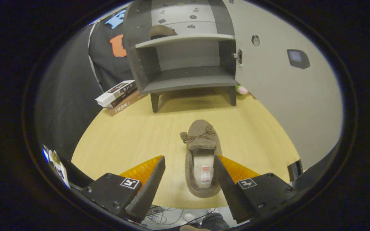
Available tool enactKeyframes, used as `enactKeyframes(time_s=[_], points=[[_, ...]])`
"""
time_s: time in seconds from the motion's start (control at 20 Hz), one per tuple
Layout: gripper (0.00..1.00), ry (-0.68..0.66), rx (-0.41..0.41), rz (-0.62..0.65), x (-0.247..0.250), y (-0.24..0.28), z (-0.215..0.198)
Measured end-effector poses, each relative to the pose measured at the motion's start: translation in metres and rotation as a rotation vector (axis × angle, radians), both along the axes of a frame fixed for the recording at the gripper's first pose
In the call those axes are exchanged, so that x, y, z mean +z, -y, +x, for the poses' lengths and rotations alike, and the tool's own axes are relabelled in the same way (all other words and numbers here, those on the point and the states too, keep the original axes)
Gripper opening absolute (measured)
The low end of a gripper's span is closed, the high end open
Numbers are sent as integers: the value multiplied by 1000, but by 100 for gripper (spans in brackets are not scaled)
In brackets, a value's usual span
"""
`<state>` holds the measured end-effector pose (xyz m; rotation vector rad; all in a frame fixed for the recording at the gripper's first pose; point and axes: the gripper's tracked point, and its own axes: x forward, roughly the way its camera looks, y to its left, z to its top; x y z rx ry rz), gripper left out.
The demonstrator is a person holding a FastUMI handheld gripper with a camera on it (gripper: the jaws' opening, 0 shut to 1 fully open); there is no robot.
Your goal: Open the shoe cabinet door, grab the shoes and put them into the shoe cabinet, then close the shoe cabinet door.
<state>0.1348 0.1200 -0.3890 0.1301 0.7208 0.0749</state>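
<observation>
the gripper [189,175] has its fingers spread wide and holds nothing; the heel end of a taupe, fuzzy fabric slipper [202,154] lies between the fingers, closer to the right one, though whether that finger touches it cannot be told. the slipper rests flat on the pale wood-grain worktop [133,134], toe pointing away from the fingers, with a small knotted bow across its upper and a light insole bearing a small red and white label too small to read.

beyond the slipper, well apart from it, stands a dark grey shoe cabinet [185,64] on short legs, with two open shelves of smooth board. a second slipper [162,32] of the same brownish fabric sits on the upper shelf. the light grey cabinet door [278,89] is swung open to the right, with a small metal latch [238,56] at its hinge-side edge and a round knob higher up.

left of the cabinet, a stack of books [119,95] lies on the worktop; the spines carry writing that cannot be read.
</observation>
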Motion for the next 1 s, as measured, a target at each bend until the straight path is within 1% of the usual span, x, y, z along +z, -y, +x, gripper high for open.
enactKeyframes(time_s=[0.2,0.45,0.6,0.75,0.85,1.0], points=[[96,-59,-33,64,-26,-5,28],[95,-94,-27,92,-42,-13,62],[93,-131,3,108,-50,-19,70],[69,-160,44,86,-55,-21,71],[53,-149,47,87,-54,-19,74],[29,-166,40,74,-60,-13,79]])
